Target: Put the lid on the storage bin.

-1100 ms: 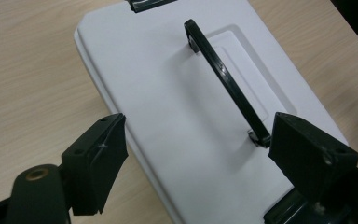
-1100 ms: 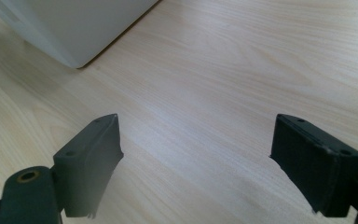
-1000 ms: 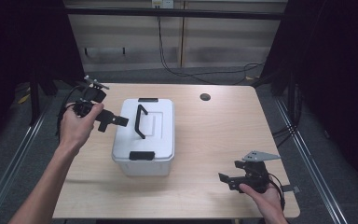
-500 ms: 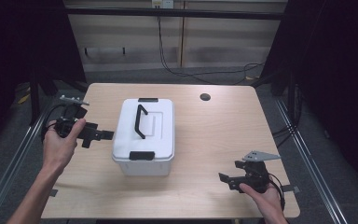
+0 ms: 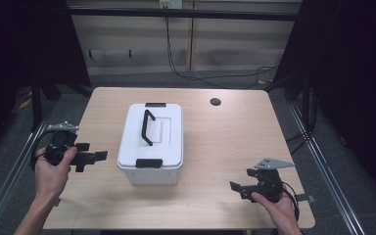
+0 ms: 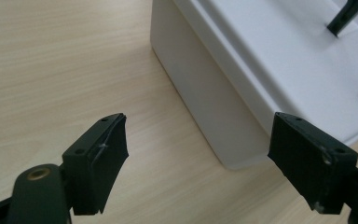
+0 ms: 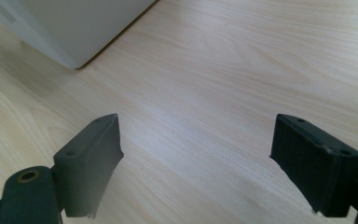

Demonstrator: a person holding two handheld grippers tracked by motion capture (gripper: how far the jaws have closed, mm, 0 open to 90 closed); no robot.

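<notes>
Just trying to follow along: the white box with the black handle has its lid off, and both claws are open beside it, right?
Not quite. The white box has its lid on, latched by black clips at both ends, as the high view shows. The left claw and right claw are indeed open beside it.

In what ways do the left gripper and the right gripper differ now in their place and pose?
The left gripper is beside the white box, near its left side; the right gripper is farther from it, at the table's near right corner. The left points right toward the box; the right points left. Both are open and hold nothing.
</notes>
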